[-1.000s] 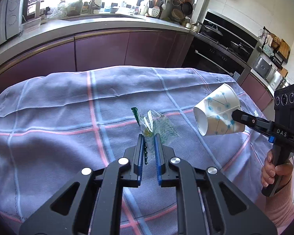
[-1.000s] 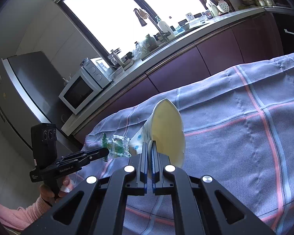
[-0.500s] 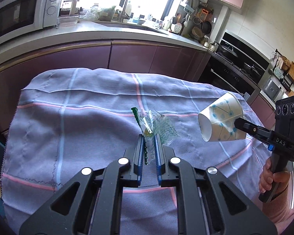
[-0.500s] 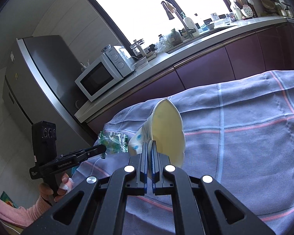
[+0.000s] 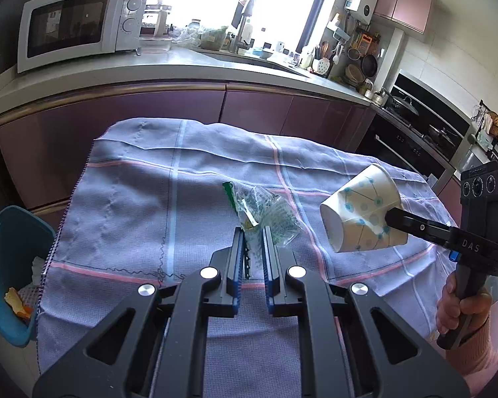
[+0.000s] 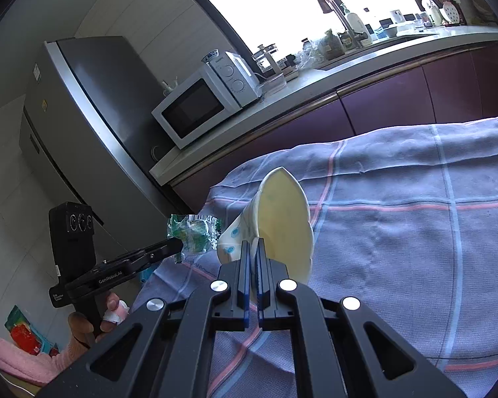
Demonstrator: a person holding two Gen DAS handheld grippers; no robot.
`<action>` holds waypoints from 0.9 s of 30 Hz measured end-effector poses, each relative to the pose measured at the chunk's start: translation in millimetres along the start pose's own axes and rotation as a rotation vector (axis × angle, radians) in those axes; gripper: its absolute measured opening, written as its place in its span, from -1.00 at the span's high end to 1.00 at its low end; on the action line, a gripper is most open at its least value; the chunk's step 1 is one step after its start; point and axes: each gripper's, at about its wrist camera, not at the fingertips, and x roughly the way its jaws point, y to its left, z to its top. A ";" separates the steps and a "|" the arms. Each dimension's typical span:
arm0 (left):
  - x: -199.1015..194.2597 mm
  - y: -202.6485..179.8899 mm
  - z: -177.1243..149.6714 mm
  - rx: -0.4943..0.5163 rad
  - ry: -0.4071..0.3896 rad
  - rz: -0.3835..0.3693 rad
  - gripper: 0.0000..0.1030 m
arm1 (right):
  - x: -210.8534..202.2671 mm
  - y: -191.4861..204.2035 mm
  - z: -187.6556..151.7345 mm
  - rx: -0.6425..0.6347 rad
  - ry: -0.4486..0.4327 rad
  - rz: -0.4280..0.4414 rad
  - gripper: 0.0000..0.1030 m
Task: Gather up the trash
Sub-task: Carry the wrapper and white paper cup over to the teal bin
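Note:
My left gripper is shut on a crumpled clear-and-green plastic wrapper and holds it above the cloth-covered table. It also shows in the right wrist view, at the left gripper's tip. My right gripper is shut on the rim of a white paper cup with blue dots, squashed flat at the mouth. In the left wrist view the cup hangs to the right of the wrapper, mouth toward the left, held by the right gripper.
A blue bin with trash inside stands off the table's left edge. A counter with a microwave and sink runs behind. A grey fridge stands at the left. An oven is at the back right.
Both grippers have swung left with their loads. The table's left edge and the blue bin have come into the left wrist view. Both stay shut.

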 end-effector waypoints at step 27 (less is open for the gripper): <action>-83.8 37.6 -17.0 -0.045 -0.113 0.126 0.78 | 60.5 63.6 -1.4 -0.080 0.097 0.124 0.96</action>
